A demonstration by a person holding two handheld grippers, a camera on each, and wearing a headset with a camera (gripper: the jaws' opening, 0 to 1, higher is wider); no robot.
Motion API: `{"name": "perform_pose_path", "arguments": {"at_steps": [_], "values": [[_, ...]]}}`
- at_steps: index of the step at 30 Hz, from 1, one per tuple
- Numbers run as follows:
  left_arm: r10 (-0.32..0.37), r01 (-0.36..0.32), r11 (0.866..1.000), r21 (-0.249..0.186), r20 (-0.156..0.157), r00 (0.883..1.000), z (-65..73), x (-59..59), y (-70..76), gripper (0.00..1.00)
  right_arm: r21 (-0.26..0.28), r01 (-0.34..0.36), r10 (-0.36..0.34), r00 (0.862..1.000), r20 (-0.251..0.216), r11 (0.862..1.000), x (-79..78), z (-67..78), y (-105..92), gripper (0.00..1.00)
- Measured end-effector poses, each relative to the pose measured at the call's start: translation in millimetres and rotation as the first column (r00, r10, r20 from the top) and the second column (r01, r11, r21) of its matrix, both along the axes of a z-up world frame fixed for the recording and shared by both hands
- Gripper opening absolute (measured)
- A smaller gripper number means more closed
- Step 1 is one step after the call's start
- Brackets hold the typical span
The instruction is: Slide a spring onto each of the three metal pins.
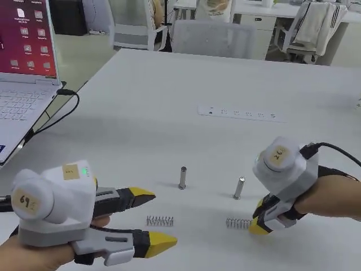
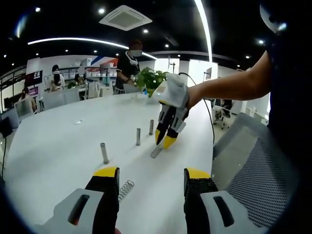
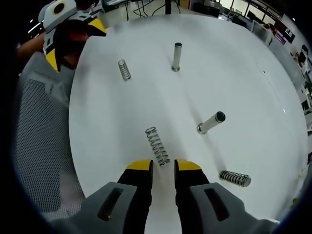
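Two bare metal pins [image 1: 183, 177] [image 1: 239, 188] stand upright on the white table [image 1: 169, 101]. One loose spring [image 1: 160, 221] lies just ahead of my left gripper [image 1: 152, 219], which is open with nothing between its yellow tips. A second spring [image 3: 157, 145] lies flat, its near end right at the tips of my right gripper [image 3: 164, 165]. That gripper's jaws stand a narrow gap apart, tips low at the table. A third pin with a coil around it [image 3: 235, 178] stands to the right of the right gripper. In the left gripper view the right gripper [image 2: 165, 140] points down at its spring [image 2: 156, 152].
An open laptop [image 1: 22, 73] with a black cable sits at the table's left edge. A white power strip [image 1: 240, 113] lies beyond the pins. Office chairs [image 1: 211, 36] stand at the table's far side.
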State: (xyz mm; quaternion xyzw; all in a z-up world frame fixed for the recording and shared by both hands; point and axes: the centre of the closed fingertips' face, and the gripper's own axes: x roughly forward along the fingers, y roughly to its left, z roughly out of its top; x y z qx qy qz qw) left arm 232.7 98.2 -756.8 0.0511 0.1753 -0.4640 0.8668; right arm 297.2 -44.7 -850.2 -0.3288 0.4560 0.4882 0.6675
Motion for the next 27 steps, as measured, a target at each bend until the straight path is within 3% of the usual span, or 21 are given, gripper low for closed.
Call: {"name": "perform_pose_path", "arguments": {"at_steps": [27], "values": [[0.008,-0.008,1.0,-0.006,-0.004,1.0,-2.0,0.2,1.1,0.47,-0.047,-0.071,0.07,0.997,-0.015,0.996,-3.2,-9.0,4.1,0.1]]}}
